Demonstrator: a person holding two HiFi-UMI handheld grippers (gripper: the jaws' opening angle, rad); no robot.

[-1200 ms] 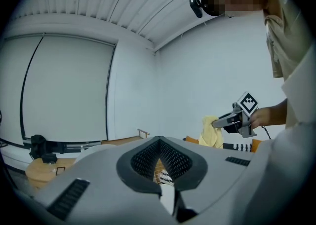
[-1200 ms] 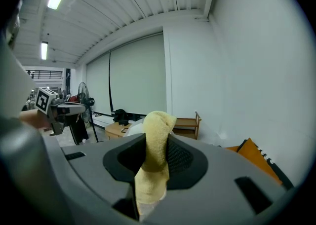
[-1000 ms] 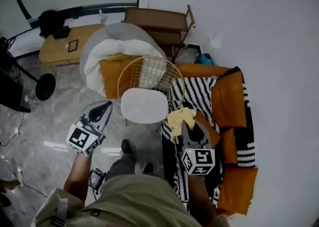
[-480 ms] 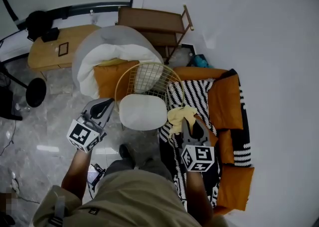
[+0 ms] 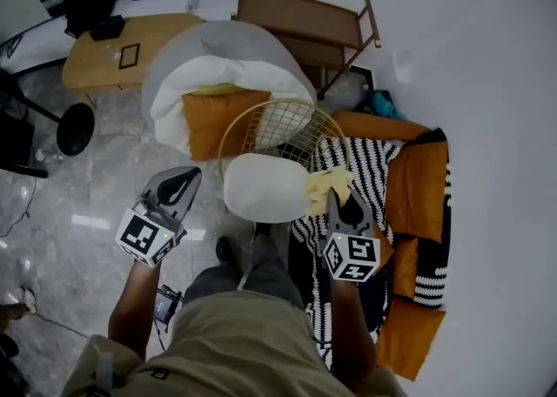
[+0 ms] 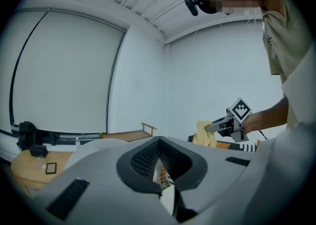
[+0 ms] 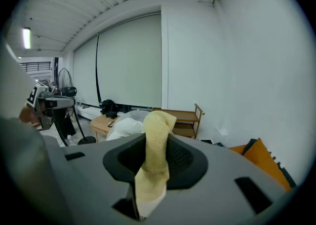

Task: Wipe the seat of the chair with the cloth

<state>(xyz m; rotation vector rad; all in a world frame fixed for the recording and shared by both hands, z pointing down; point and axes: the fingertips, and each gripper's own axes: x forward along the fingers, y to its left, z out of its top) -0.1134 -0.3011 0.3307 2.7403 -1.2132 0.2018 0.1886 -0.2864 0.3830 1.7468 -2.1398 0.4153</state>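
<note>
The chair has a round white seat (image 5: 258,186) and a gold wire back (image 5: 280,128); it stands just ahead of the person's legs. My right gripper (image 5: 339,202) is shut on a yellow cloth (image 5: 326,184), which hangs at the seat's right edge. In the right gripper view the cloth (image 7: 155,167) is pinched between the jaws and stands up above them. My left gripper (image 5: 181,182) is held left of the seat, apart from it, jaws together with nothing in them. From the left gripper view, the right gripper (image 6: 215,127) and the cloth (image 6: 202,133) show to the right.
A grey and white beanbag (image 5: 209,73) with an orange cushion (image 5: 209,121) lies behind the chair. A striped blanket (image 5: 365,173) with orange cushions (image 5: 416,191) lies on the right. A wooden table (image 5: 109,60), a wooden shelf (image 5: 305,25) and a black round base (image 5: 77,129) stand farther off.
The right gripper has carried the cloth left from over the striped blanket to the seat's right edge. The left gripper has stayed left of the seat.
</note>
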